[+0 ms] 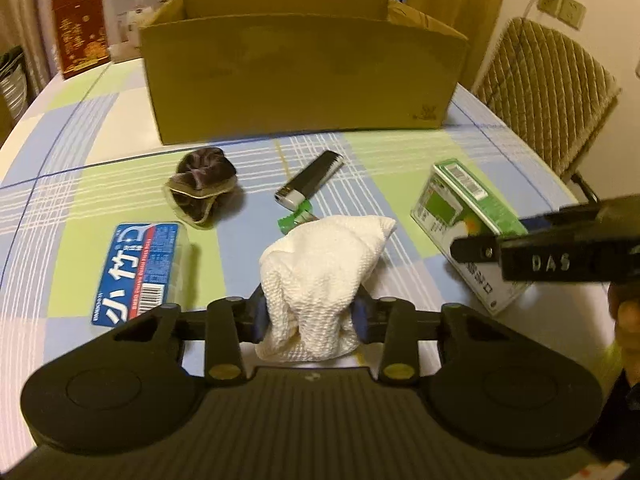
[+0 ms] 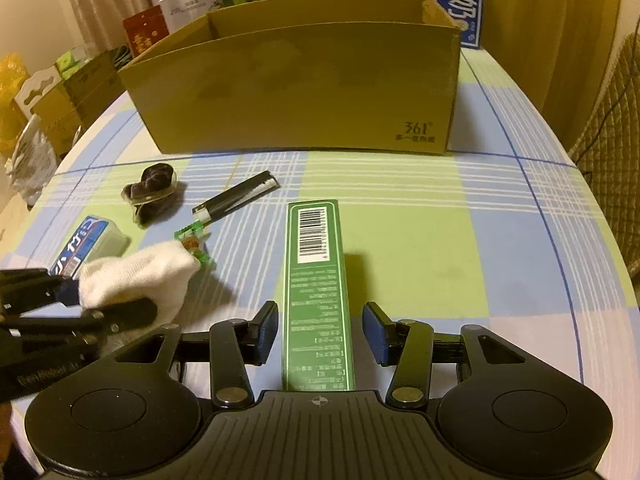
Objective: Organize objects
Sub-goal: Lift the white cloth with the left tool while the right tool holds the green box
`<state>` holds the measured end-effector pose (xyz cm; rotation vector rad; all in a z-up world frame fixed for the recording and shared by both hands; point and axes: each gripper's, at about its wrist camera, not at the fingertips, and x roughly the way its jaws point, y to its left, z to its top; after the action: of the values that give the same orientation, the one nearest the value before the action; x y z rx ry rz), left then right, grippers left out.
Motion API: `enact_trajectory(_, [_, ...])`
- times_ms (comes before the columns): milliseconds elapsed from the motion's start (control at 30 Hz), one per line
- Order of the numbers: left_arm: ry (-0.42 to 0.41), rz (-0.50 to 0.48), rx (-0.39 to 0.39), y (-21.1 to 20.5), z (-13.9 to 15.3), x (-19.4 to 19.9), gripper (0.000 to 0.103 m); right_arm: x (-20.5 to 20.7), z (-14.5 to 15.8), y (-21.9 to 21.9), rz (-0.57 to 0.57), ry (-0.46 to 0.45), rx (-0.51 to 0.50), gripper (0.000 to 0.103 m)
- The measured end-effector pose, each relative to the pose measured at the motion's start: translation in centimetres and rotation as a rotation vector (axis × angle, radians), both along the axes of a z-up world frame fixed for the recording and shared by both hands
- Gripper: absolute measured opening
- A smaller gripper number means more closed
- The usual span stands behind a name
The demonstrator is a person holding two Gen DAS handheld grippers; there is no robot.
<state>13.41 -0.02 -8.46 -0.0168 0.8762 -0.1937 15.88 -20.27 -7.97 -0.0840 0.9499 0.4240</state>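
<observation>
My left gripper (image 1: 310,316) is shut on a white knitted cloth (image 1: 324,268), which bulges out forward between the blue pads. In the right wrist view the same cloth (image 2: 136,280) hangs low over the table at the left. My right gripper (image 2: 322,332) is open around a long green box (image 2: 318,280) lying flat; a gap shows on each side of the box. An open cardboard box (image 1: 304,76) stands at the back of the table. In front of it lie a dark scrunchie (image 1: 200,184), a black lighter (image 1: 310,178) and a blue floss case (image 1: 140,268).
A small green wrapped item (image 2: 194,240) lies just past the cloth. Cartons and books (image 1: 120,12) stand behind the cardboard box. A quilted chair (image 1: 544,92) is at the table's right edge. The checked tablecloth (image 2: 460,220) to the right of the green box is bare.
</observation>
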Motion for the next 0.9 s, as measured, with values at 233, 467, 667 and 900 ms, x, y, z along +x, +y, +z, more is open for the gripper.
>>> enact_trajectory(233, [-0.004, 0.024, -0.006, 0.3, 0.8, -0.5, 0.034, -0.3, -0.8, 1.2, 0.035, -0.022, -0.064, 0.028])
enact_trajectory(467, [-0.015, 0.052, -0.021, 0.7, 2.5, -1.4, 0.034, -1.3, 0.6, 0.3, -0.005, -0.046, -0.043, 0.028])
enact_trajectory(667, [-0.025, 0.062, -0.026, 0.7, 4.0, -3.0, 0.034, -3.9, 3.3, -0.3, -0.024, -0.056, 0.017, 0.027])
enact_trajectory(900, [-0.041, 0.058, -0.030, 0.1, 5.5, -5.2, 0.034, -6.6, 5.1, -0.8, -0.031, -0.070, 0.035, 0.027])
